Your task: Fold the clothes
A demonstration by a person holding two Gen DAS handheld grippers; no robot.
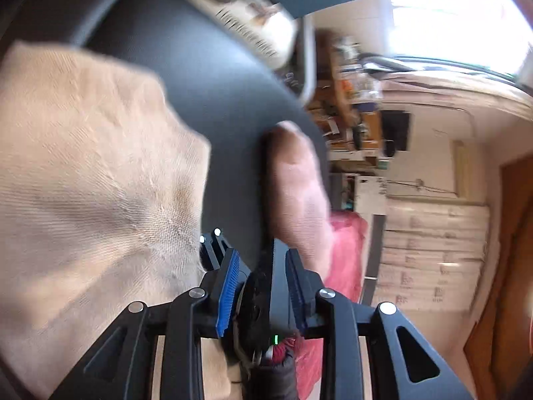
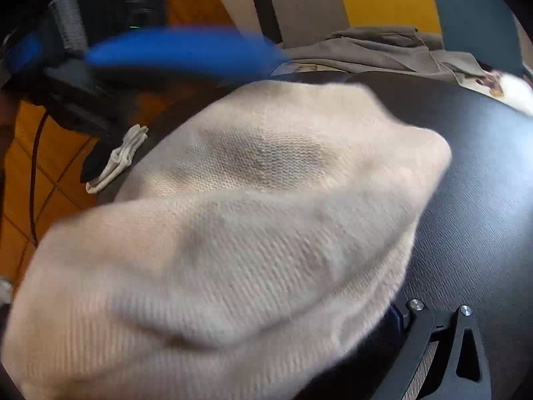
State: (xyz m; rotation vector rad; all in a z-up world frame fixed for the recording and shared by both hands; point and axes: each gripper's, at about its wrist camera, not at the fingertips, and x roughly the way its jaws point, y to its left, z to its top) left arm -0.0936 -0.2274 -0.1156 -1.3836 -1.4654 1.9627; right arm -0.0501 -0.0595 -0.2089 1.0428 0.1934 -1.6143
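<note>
The cream ribbed-knit garment (image 2: 233, 233), soft and finely woven, fills most of the right wrist view, bunched in a rounded mound over the dark matte surface (image 2: 483, 183), which has a faint brushed grain. It drapes across the right gripper (image 2: 393, 320), hiding its fingers, so I cannot tell how far they are parted or whether they hold the cloth. In the left wrist view the same garment (image 1: 93, 173) lies on the surface (image 1: 200, 76) to the left of the left gripper (image 1: 263, 283). Its blue ribbed fingers (image 1: 230, 286) stand slightly apart, and a dark object sits between them, too blurred to identify. A pale pinkish cloth (image 1: 299, 193) rises just beyond them; whether it is gripped is unclear. Farther back in the right wrist view lie a crumpled grey-olive fabric (image 2: 383, 50) and a small folded off-white sock (image 2: 123, 156) at the surface's edge, above an orange tiled floor (image 2: 43, 153). No writing is legible.
</note>
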